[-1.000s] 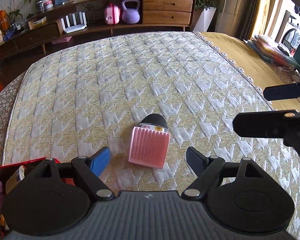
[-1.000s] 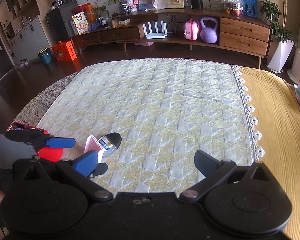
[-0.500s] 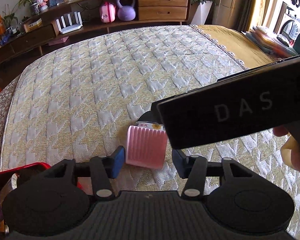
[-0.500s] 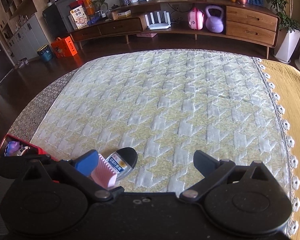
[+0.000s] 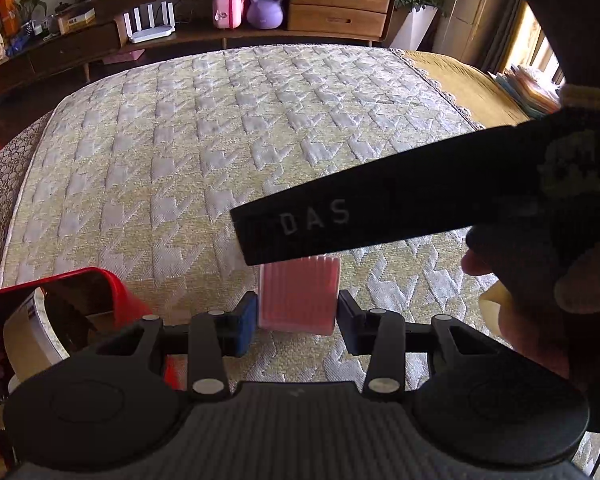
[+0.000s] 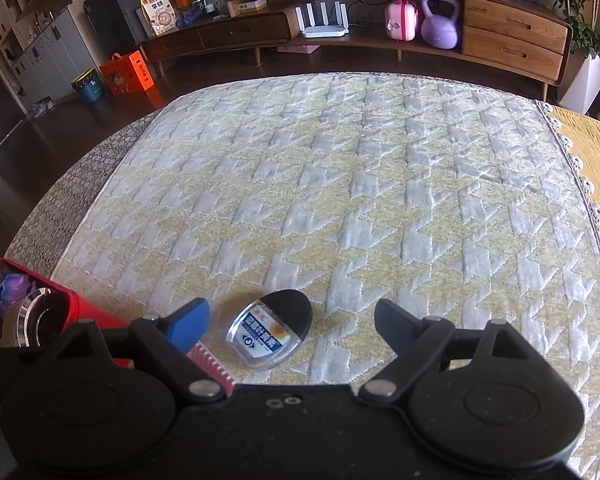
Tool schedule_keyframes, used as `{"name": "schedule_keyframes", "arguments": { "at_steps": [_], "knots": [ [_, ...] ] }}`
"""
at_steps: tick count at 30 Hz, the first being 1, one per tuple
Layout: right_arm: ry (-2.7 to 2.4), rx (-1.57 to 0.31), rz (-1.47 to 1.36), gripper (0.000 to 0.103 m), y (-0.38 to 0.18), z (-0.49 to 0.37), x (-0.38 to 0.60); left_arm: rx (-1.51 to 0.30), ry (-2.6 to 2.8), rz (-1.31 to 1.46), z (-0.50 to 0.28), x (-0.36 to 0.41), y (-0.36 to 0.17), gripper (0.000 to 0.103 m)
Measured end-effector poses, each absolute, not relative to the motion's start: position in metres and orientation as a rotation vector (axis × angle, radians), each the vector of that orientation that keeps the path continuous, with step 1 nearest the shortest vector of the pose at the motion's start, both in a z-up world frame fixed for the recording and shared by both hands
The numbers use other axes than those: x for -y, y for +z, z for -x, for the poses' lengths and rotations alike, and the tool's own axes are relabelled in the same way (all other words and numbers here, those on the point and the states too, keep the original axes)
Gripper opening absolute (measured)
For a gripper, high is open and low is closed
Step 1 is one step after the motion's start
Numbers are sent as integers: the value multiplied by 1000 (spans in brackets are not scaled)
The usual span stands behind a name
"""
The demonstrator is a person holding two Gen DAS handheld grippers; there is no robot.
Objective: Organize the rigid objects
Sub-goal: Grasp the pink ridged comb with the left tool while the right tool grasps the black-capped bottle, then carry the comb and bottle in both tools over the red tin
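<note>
Left-wrist view: the left gripper (image 5: 296, 318) has its jaws drawn in against both sides of a pink ribbed block (image 5: 297, 300), which lies on the quilted bedspread (image 5: 203, 168); whether the pads press it or merely touch cannot be told. The block's far end is hidden behind the dark body of the other tool, lettered "DAS" (image 5: 380, 208), which crosses the frame from the right, held by a hand (image 5: 540, 280) that is mostly in shadow. At lower left a red bin (image 5: 95, 280) is cut off by the frame edge; a white cylindrical item (image 5: 23, 336) and something purple show inside, too cropped to name.

From the right-wrist camera, the right gripper (image 6: 291, 322) stands wide apart and grips nothing, with a small clear-and-black container bearing a blue label (image 6: 269, 330) lying on the spread between its fingertips. A corner of the pink block (image 6: 213, 364) peeks out beside the blue fingertip. The red bin (image 6: 87, 312) at left shows a round metallic item and a purple shape. Beyond the bed, a wooden sideboard (image 6: 512, 44) carries a white router (image 6: 324, 20), a pink case (image 6: 399, 18) and a purple kettlebell (image 6: 440, 20).
</note>
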State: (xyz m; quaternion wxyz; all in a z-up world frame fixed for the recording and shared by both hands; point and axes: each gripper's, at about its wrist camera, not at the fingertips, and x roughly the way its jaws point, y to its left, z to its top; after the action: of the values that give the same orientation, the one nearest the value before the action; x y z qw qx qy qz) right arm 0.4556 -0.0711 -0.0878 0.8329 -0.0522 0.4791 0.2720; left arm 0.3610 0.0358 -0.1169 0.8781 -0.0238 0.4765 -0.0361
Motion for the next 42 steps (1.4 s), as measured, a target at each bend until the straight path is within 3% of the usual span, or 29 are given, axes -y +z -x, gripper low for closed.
{"name": "schedule_keyframes", "arguments": {
  "at_steps": [8,10,12,28,42],
  "knots": [
    [584,-989,254,72,-96,-444,44,-983,-79,35,-353,-31,-122,41],
    [587,-990,264,64,-96,-443,42,-982,-83,27,-353,-28,-123,41],
    [563,-978,277,48,-95,-441,42,-977,-84,19,-352,-26,-123,41],
    [480,-955,149,46,-73,-420,118,-946,-82,45,-331,-19,-99,41],
    [508,-915,138,46,-34,-336,162,-925,-69,51,-276,-6,-63,41]
  ]
}}
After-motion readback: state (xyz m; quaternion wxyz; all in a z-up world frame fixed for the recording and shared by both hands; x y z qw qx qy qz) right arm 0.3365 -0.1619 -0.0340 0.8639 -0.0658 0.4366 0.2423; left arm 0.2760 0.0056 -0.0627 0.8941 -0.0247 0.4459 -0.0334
